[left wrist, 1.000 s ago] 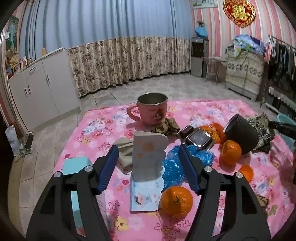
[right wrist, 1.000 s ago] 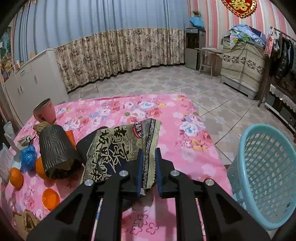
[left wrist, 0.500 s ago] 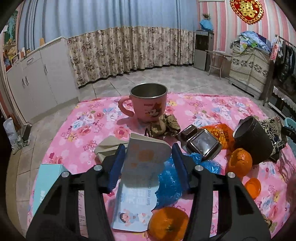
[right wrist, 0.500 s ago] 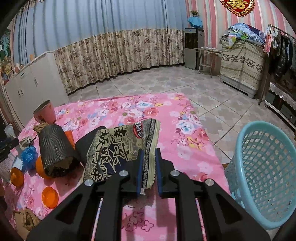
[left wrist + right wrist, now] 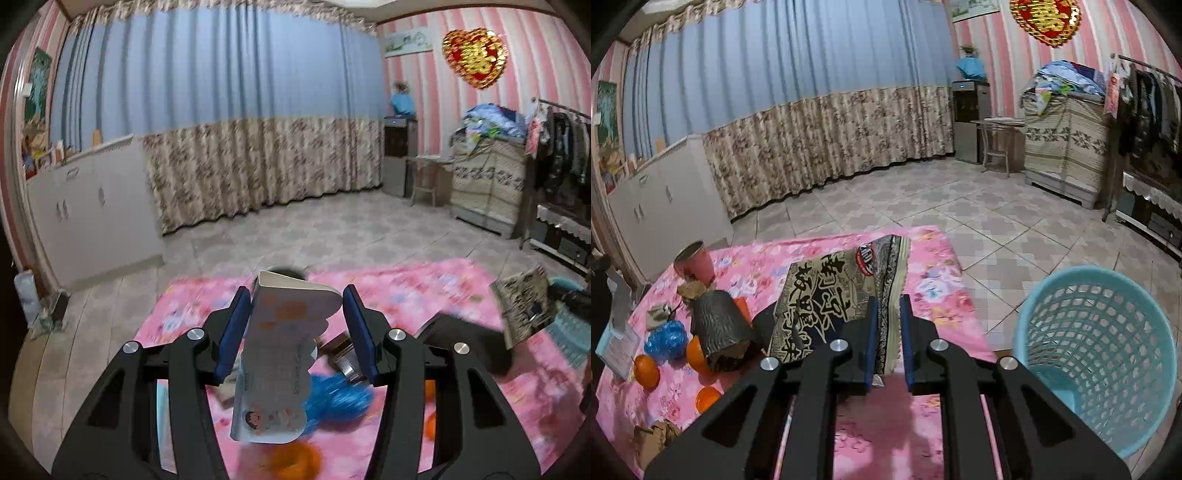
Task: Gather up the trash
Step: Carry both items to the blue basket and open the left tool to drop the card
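Observation:
My left gripper is shut on a white and light-blue paper card package and holds it above the pink floral table. My right gripper is shut on the edge of a black and gold snack bag, lifted over the table's right end. The snack bag also shows at the right of the left wrist view. A light-blue plastic basket stands on the floor to the right of the table, beside my right gripper.
On the table lie a crumpled blue bag, a dark tipped-over cup, several oranges, a pink mug and brown crumpled paper. White cabinets line the left wall.
My left gripper closed on the card package and lifted it off the table; its view is blurred by motion. My right gripper raised the snack bag slightly, nearer the basket.

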`<state>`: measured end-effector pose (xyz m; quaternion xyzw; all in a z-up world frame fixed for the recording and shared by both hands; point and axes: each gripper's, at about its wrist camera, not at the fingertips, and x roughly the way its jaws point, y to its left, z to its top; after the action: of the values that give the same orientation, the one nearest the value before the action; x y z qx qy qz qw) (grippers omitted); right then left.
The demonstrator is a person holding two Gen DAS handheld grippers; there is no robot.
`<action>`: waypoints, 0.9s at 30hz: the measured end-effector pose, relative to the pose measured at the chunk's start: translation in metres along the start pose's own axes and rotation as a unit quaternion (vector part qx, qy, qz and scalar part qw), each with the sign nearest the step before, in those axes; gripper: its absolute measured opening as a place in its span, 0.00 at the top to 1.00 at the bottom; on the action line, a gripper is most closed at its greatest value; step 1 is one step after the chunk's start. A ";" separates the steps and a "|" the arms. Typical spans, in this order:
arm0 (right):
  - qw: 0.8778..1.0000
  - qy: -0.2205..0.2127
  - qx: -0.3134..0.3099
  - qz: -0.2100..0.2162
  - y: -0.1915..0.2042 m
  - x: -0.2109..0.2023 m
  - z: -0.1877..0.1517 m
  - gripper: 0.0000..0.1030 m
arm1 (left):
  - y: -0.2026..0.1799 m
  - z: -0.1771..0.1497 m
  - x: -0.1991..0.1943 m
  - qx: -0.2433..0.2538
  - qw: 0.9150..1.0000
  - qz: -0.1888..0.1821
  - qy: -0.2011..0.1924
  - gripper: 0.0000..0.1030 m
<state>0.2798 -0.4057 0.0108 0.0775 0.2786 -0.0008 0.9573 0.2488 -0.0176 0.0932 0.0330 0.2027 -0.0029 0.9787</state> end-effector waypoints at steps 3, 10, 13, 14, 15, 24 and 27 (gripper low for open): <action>1.000 -0.002 0.022 -0.011 -0.020 -0.007 0.004 0.88 | -0.030 0.018 -0.008 0.006 0.999 -0.027 -0.020 0.51; 0.993 -0.014 0.082 -0.088 -0.098 -0.034 0.008 0.88 | -0.121 0.037 -0.008 0.013 0.994 -0.099 -0.036 0.51; 0.986 -0.017 0.103 -0.131 -0.136 -0.045 0.004 0.88 | -0.166 0.040 -0.006 0.022 0.990 -0.138 -0.038 0.51; 0.983 -0.016 0.108 -0.148 -0.148 -0.049 0.002 0.88 | -0.186 0.041 -0.005 0.027 0.987 -0.153 -0.038 0.51; 0.980 -0.014 0.112 -0.162 -0.160 -0.052 0.000 0.88 | -0.200 0.040 -0.005 0.030 0.986 -0.162 -0.039 0.51; 0.963 0.003 0.162 -0.215 -0.232 -0.065 -0.017 0.88 | -0.324 0.030 0.010 0.035 0.965 -0.260 -0.018 0.51; 0.961 0.002 0.172 -0.219 -0.240 -0.069 -0.021 0.88 | -0.355 0.023 0.018 0.038 0.959 -0.279 -0.005 0.51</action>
<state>0.1998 -0.6429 -0.0054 0.1779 0.2864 -0.2579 0.9054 0.2678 -0.3732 0.0847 0.0125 0.1989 -0.2840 0.9379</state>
